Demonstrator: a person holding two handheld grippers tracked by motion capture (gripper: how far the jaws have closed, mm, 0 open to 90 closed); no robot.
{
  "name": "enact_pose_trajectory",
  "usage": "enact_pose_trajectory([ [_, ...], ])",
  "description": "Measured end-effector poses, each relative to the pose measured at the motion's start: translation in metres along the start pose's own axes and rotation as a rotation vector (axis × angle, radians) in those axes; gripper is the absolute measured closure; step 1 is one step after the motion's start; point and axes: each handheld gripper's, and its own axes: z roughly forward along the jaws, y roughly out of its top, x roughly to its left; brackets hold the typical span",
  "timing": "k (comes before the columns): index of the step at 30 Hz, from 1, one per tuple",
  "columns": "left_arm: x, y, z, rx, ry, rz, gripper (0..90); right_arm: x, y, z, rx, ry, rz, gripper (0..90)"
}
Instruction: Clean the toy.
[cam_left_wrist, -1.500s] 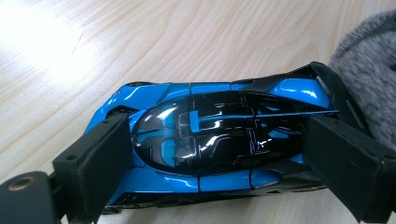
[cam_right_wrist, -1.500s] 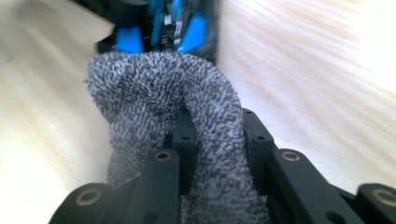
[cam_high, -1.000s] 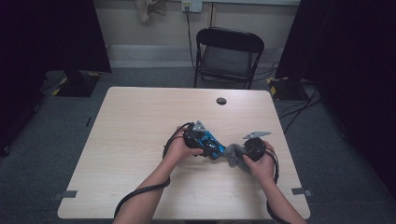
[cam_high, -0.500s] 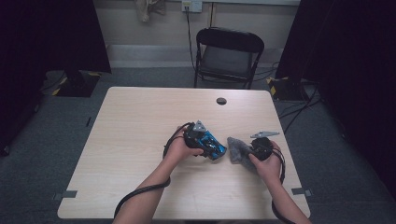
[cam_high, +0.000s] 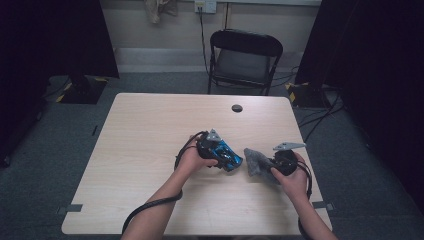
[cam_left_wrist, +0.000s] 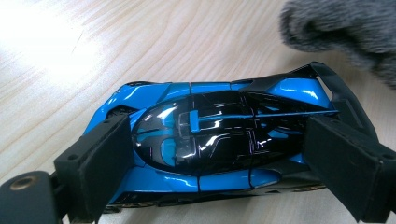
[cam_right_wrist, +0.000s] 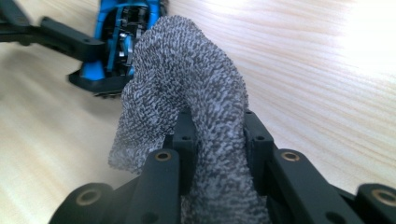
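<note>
A blue and black toy car (cam_left_wrist: 215, 135) rests on the light wooden table (cam_high: 150, 130), and my left gripper (cam_left_wrist: 223, 163) is shut on it, one pad at its nose and one at its tail. In the high view the car (cam_high: 231, 159) lies near the table's middle, with the left gripper (cam_high: 220, 151) over it. My right gripper (cam_right_wrist: 215, 140) is shut on a grey knitted cloth (cam_right_wrist: 187, 84), which bulges up between its jaws. The cloth (cam_high: 256, 162) hangs just right of the car, a small gap apart from it. The car's tail (cam_right_wrist: 109, 42) lies beyond the cloth.
A small black round disc (cam_high: 237, 108) sits near the table's far edge. A black folding chair (cam_high: 245, 55) stands behind the table. Cables trail from both grippers over the near edge. Bare tabletop stretches to the left and to the far side.
My right gripper has drawn the grey cloth to the right and slightly up, away from the car, and a gap has opened between them. The left gripper and the car have stayed in place.
</note>
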Motion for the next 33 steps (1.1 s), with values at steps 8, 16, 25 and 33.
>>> enact_pose_trajectory([
  [8,0.0,0.0,0.0,0.004,0.001,0.0,8.9,0.015,-0.006,-0.006,-0.005,0.07,-0.035,72.1],
  [16,-0.001,0.001,0.0,0.007,0.001,-0.002,8.9,0.039,-0.006,-0.005,0.003,0.171,-0.125,72.2],
  [25,-0.001,0.001,0.0,0.005,0.001,-0.003,8.9,0.062,-0.007,0.014,0.057,0.25,-0.168,72.0],
  [33,-0.001,0.0,0.0,0.003,0.001,0.0,8.9,0.064,-0.01,0.028,0.089,0.242,-0.169,71.3],
])
